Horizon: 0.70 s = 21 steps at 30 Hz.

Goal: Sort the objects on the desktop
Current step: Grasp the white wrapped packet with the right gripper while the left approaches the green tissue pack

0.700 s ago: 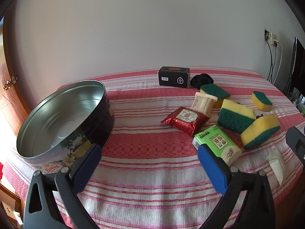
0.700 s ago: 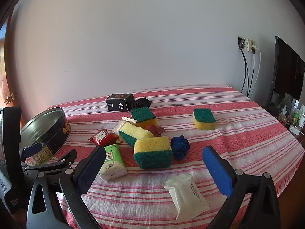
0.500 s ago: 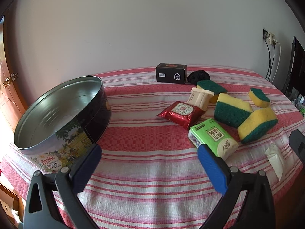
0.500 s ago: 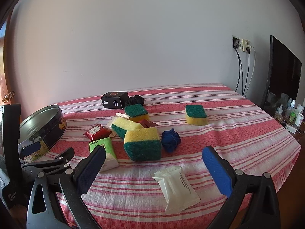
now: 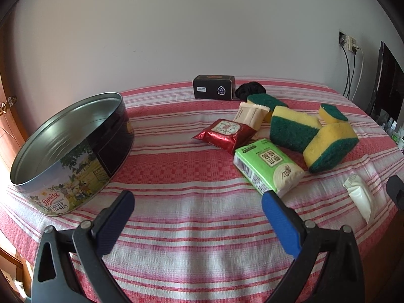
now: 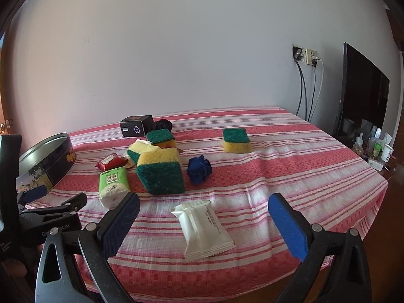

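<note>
Red-and-white striped woven cloth [image 6: 290, 156] covering the table, against a plain pale wall. Right gripper [image 6: 204, 208] hovering with jaws spread wide, holding nothing, straddling the white sachet [image 6: 203, 228] lying flat just ahead. Left gripper [image 5: 197, 205] likewise gaping and empty, facing bare cloth between the round cookie tin [image 5: 68, 149] and the green tissue pack [image 5: 269, 168]. Sachet: thin, glossy, crimped at the ends; probably light, slippery and crushable, so best pinched across its narrow middle. Beyond: spongy yellow-green scouring pads [image 6: 160, 170], a crumpled blue cloth ball [image 6: 199, 169], a red foil packet [image 5: 224, 133], a rigid black box [image 5: 213, 87]. Tin standing open, smooth metal, apparently empty.
</note>
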Motion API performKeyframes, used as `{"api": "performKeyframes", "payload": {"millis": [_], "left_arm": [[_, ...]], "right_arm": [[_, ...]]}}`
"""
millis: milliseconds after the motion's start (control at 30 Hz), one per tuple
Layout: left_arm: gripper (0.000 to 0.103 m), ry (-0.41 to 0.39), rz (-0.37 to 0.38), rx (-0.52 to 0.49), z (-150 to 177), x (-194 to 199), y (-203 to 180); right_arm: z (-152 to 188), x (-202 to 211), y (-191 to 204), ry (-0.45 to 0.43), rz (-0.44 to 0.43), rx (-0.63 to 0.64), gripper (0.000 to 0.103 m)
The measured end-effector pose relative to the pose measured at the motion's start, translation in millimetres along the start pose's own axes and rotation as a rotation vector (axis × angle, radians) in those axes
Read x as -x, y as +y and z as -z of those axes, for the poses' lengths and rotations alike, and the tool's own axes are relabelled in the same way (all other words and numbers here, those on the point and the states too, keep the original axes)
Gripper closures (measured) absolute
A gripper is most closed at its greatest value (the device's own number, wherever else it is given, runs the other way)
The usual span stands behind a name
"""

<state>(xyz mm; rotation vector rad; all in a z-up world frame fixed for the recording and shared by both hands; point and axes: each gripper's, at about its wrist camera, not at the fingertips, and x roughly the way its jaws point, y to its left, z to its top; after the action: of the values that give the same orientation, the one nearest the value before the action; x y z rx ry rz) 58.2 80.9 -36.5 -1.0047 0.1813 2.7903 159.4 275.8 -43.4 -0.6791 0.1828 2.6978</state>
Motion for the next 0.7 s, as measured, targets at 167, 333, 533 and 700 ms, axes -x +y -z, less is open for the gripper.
{"api": "performKeyframes", "payload": {"millis": [167,333,533,700], "left_arm": [[0.001,0.031,0.042,0.004,-1,-9,-11],[0.001,0.046,0.05,0.022,-3,-12,-14],[0.001,0.021,0.048,0.048,-17,-12,-17],[0.004,0.016,0.057,0.051,-33,-24,-37]], "right_arm": [[9,-11,-13,0.036,-0.01,-0.009,0.0],[21,-30,5,0.072,-0.004,0.09,0.003],[26,-50,18,0.115,0.004,0.151,0.022],[26,-51,14,0.122,-0.073,0.132,0.043]]}}
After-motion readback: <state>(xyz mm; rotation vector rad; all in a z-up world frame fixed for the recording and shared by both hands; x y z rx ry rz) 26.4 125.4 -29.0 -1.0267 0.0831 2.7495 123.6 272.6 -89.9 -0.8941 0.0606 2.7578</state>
